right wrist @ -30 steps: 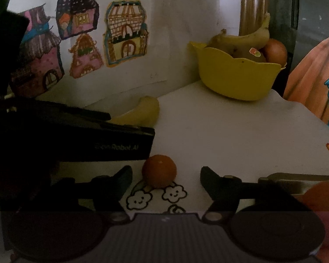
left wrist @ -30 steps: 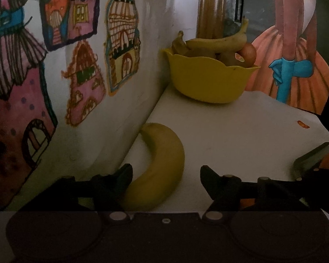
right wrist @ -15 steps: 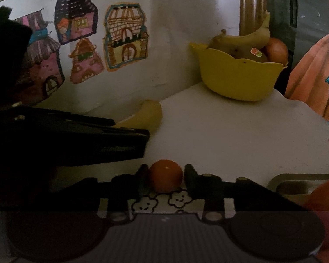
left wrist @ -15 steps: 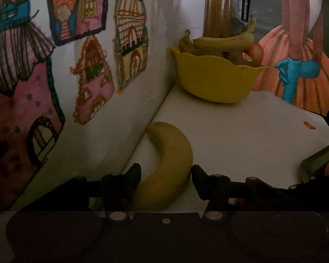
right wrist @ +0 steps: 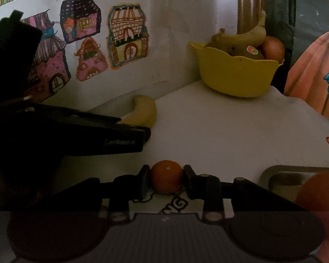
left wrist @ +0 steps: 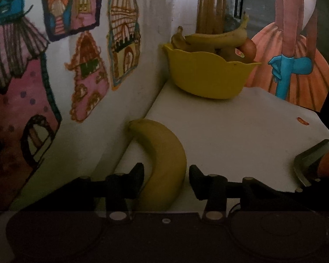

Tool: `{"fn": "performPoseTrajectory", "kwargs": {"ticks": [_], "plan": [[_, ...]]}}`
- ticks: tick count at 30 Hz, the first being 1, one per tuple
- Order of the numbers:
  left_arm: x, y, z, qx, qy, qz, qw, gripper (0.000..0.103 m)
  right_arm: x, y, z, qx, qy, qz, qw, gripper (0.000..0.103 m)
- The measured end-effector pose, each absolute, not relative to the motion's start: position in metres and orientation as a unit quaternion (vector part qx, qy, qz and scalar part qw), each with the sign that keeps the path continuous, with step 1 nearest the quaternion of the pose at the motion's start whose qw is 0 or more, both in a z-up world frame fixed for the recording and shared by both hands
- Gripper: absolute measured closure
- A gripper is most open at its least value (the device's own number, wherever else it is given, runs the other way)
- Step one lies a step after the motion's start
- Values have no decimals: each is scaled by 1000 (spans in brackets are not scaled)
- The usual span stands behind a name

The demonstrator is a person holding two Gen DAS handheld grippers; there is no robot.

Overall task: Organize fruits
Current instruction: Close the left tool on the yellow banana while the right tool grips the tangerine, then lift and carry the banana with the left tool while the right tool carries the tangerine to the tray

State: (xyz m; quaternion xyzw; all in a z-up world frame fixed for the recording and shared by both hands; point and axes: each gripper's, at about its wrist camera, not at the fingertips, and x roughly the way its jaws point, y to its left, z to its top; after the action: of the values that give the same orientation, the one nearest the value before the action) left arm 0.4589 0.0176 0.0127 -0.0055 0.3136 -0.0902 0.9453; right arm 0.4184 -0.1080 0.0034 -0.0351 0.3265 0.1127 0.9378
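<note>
both grippers just closed | left gripper (left wrist: 165,173) straddling banana (left wrist: 162,160), right finger clear | right gripper (right wrist: 165,178) clamps orange (right wrist: 167,179)

Banana (left wrist: 164,164) lies beside the wall (left wrist: 125,100), bowl (left wrist: 208,74) behind it.

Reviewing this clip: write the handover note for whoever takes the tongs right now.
Right tongs: shut on the small orange, low over the white table.
Left tongs: jaws have just been closing around the loose banana by the wall; the left pad touches it, a thin gap seems to remain at the right pad, so no firm grip yet.
Yellow bowl: at the far corner, already holding bananas and round fruit.
Metal tray: at the right edge, with another orange fruit.
Left to do: finish the banana grip, carry both fruits, probably to the bowl.
</note>
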Motion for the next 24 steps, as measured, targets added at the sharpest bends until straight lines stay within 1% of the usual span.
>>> {"fn": "performPoseTrajectory", "kwargs": {"ticks": [2, 4, 5, 11, 16, 24], "plan": [[461, 18, 12, -10, 314, -90, 945, 55, 416, -109, 3, -34, 326, 113, 938, 67], [461, 17, 12, -11, 314, -96, 944, 60, 415, -110, 3, -32, 327, 113, 938, 67], [459, 19, 12, -11, 314, -94, 945, 64, 415, -111, 3, -31, 326, 113, 938, 67], [452, 20, 12, -18, 315, -105, 943, 67, 406, -113, 5, -22, 331, 113, 936, 67], [435, 21, 18, -44, 335, -128, 933, 68, 382, -117, 10, -16, 341, 118, 932, 67], [369, 17, 21, -60, 352, -159, 920, 69, 333, -124, 17, -7, 352, 128, 927, 67]]}}
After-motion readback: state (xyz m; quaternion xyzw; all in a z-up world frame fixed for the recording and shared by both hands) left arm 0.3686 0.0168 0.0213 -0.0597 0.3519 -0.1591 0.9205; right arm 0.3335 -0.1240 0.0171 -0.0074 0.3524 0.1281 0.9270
